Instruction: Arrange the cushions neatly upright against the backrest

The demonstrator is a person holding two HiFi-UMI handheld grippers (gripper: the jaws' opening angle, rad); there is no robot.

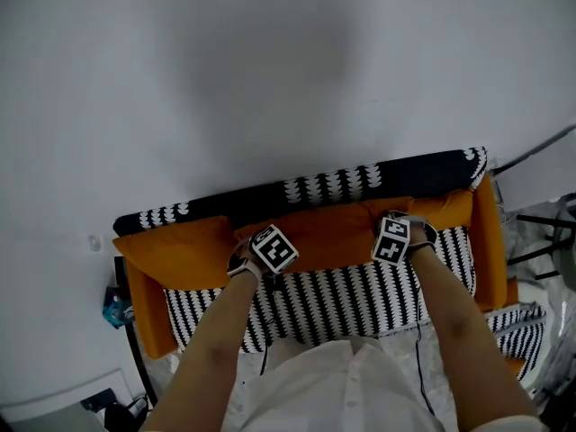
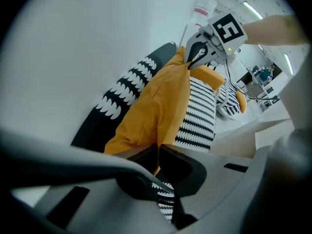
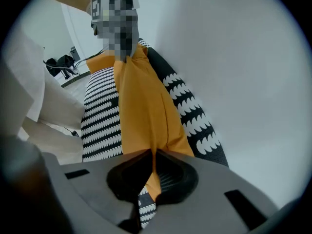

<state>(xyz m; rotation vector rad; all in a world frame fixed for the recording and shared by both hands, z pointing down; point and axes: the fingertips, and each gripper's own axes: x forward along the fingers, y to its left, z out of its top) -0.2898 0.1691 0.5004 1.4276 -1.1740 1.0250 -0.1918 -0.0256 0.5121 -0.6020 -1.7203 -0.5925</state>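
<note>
A long orange cushion (image 1: pixel 333 232) stands along the black-and-white patterned backrest (image 1: pixel 333 187) of a small sofa. My left gripper (image 1: pixel 270 261) pinches its top edge near the left end, and my right gripper (image 1: pixel 396 246) pinches it near the right end. The left gripper view has orange fabric (image 2: pixel 151 106) running into the shut jaws of the left gripper (image 2: pixel 158 152), with the right gripper (image 2: pixel 192 57) clamped further along. In the right gripper view the same orange cushion (image 3: pixel 141 106) is caught by the right gripper (image 3: pixel 153 157). A second orange cushion (image 1: pixel 175 250) leans at the left corner.
The striped seat (image 1: pixel 333 300) lies below the cushion. Orange side cushions sit at the left (image 1: pixel 148 318) and right (image 1: pixel 486 241) ends. Another patterned cushion (image 1: pixel 517 327) lies at the lower right. Black stands (image 1: pixel 549 232) are on the right, a blue item (image 1: pixel 114 311) on the floor at left.
</note>
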